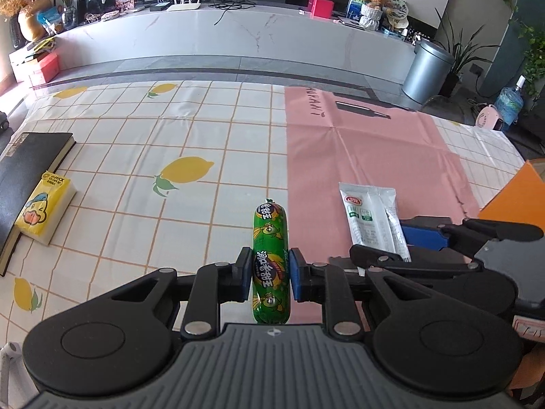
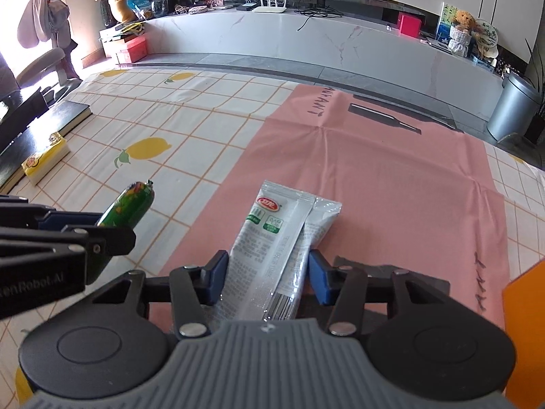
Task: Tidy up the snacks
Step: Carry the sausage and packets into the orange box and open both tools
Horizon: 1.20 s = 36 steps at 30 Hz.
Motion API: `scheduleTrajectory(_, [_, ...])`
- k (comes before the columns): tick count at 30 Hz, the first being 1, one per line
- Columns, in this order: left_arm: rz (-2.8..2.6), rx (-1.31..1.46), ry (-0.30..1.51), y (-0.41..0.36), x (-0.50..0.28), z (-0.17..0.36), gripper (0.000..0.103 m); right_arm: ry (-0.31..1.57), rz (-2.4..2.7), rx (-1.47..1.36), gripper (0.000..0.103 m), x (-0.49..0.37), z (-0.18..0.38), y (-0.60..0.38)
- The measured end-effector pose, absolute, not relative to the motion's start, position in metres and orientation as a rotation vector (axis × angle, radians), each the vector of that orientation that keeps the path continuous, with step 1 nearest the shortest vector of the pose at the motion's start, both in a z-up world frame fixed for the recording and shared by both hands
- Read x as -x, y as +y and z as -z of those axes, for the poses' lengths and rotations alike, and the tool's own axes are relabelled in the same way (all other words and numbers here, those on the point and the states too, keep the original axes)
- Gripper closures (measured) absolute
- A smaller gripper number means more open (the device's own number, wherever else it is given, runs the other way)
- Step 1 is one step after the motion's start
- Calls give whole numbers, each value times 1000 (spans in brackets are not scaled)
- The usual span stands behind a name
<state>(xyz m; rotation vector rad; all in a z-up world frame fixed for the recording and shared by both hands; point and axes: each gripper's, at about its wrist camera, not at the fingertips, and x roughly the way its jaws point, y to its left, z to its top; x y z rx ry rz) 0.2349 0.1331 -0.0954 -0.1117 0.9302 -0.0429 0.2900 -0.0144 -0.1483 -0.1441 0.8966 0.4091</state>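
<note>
The left gripper (image 1: 270,274) is clamped on a green sausage stick (image 1: 270,262), its blue pads pressing both sides near the middle. The sausage stands lengthwise between the fingers, glossy green wrap with yellow lettering and cartoon faces, a crimped metal tip at the far end, lifted over the seam where the lemon-print tablecloth (image 1: 190,129) meets the pink mat (image 1: 368,150).

The right gripper (image 2: 267,272) grips a white snack sachet (image 2: 272,245) by its lower half; the flat packet has a red oval logo, green marks, fine grey print and a barcode near the camera, and angles up over the pink mat.

Farther left on the cloth lies a yellow tissue pack (image 1: 44,206) touching a black notebook (image 1: 29,177). An orange box (image 1: 514,197) edge shows at right.
</note>
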Motion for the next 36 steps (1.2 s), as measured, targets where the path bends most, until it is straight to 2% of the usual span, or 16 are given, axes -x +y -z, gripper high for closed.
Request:
scheduleTrajectory(12, [158, 202, 825, 78, -183, 18, 79, 790, -424, 49, 55, -200, 72, -85])
scheduleTrajectory(19, [192, 214, 834, 49, -156, 14, 79, 756, -414, 27, 55, -159, 41, -129])
scheduleTrajectory(28, [233, 190, 856, 6, -134, 16, 79, 752, -395, 58, 55, -123, 27, -185])
scheduleTrajectory(36, [386, 122, 797, -68, -140, -13, 79, 698, -304, 130, 55, -119, -1, -261])
